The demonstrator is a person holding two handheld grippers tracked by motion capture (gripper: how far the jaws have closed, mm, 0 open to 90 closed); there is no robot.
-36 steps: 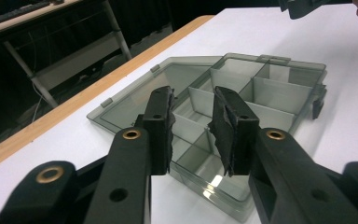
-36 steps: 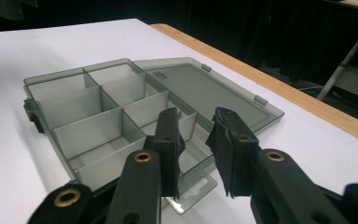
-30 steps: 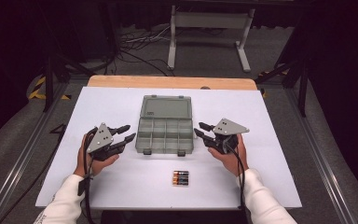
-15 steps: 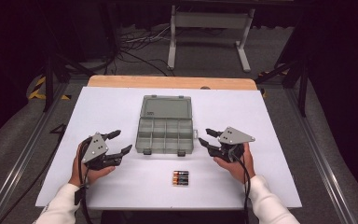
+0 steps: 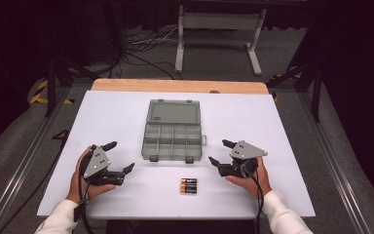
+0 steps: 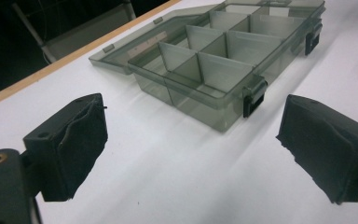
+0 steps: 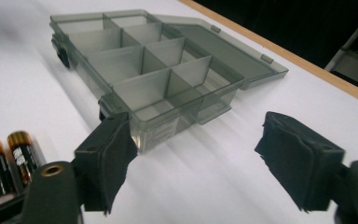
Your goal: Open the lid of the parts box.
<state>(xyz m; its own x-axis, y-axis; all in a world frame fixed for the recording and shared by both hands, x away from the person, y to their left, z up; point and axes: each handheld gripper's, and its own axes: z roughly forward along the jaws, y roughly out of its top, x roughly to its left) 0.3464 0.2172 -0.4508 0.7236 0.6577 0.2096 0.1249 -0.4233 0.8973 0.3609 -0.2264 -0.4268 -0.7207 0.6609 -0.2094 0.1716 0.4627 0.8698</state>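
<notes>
Batteries (image 5: 188,185) at lower centre look small, rigid, slick and prone to rolling, best pinched across their middles; left gripper (image 5: 119,158) and right gripper (image 5: 219,152) have just been opening, empty.

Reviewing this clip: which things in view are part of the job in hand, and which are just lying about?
Part of the job:
- compartment box, lid open, compartments look empty
- batteries, on the table in front of the box
- left gripper, open, holding nothing
- right gripper, open, holding nothing

Just lying about:
- white table
- cables on the floor behind
- stand behind the table
</notes>
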